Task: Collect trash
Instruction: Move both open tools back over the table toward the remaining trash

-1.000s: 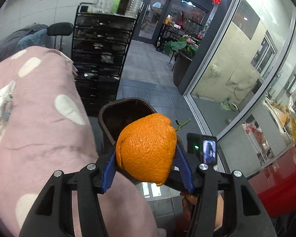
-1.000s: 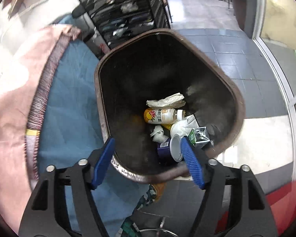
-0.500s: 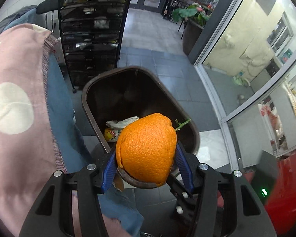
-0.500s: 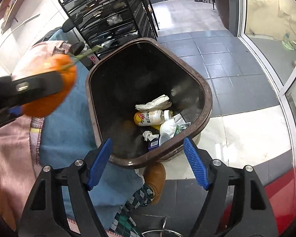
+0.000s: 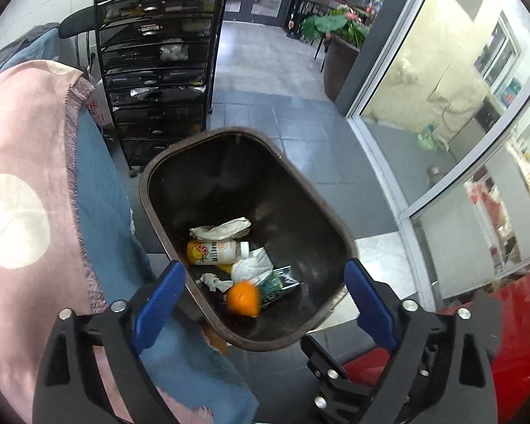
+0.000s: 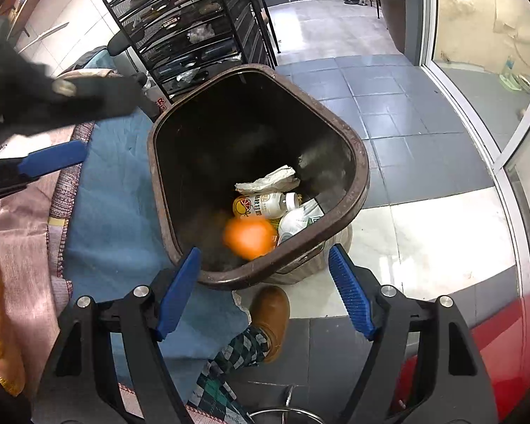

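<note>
A: Where is the orange (image 5: 243, 298)?

B: It is inside the brown trash bin (image 5: 339, 226), down near the bottom. It looks blurry in both views. It sits among the other trash — right by a green and white carton (image 5: 277, 284).

A: What else is in the bin?

B: A little white bottle with an orange picture on it (image 5: 215, 251), a crumpled paper wrapper (image 5: 222, 229) just behind it, and a white cup lid (image 5: 249, 269) beside the bottle.

A: Is the left tool (image 5: 263, 298) holding anything?

B: No. Its two blue fingers (image 5: 159, 300) are spread wide apart, and nothing is between them. It hangs above the near rim of the bin.

A: And the right tool (image 6: 265, 293)?

B: Spread wide too — nothing in it. It hangs over the near edge of the bin as well. In its view you can see a blue finger of the left tool at the far left.

A: What is around the bin?

B: A pink and blue cloth (image 6: 116, 219) hangs down next to its left side. A brown shoe (image 6: 272, 318) stands on the floor just in front of it. A black rack of drawers (image 5: 155, 70) stands behind it on the grey tile floor (image 5: 293, 130).
</note>
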Available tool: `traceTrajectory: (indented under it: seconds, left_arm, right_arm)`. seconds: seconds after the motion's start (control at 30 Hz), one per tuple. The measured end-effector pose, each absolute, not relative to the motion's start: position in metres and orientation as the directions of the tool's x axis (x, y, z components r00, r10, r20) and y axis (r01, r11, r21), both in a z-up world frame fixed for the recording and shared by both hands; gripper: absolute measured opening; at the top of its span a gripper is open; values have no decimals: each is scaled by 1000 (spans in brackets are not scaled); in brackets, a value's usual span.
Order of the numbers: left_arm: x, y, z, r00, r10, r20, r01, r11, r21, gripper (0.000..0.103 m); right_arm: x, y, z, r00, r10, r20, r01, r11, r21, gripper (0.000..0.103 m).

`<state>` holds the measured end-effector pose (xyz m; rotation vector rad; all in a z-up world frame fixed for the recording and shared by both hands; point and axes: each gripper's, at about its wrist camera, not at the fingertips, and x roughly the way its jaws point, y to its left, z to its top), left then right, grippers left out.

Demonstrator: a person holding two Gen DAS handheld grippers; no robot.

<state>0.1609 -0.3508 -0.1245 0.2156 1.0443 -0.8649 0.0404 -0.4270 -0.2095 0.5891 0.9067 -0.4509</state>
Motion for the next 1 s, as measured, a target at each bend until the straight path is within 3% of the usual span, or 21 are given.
traceTrajectory:
  seconds: [0.43, 0.7, 1.0]
  left_arm:
    - [124, -260, -58, 357, -656, -665, 689, 666, -286, 97]
    - [125, -183, -48, 459, -601, -654, 611, 748, -259, 97]
    - [162, -86, -37, 595, -447, -669, 429, 879, -206, 97]
  right_arm:
    - [52, -417, -166, 635, -122, -763, 498, 819, 284, 81]
    - [84, -373, -120, 712, -8, -703, 303, 906, 297, 84]
    - [136, -306, -75, 699, 183, -691, 28, 959, 282, 84]
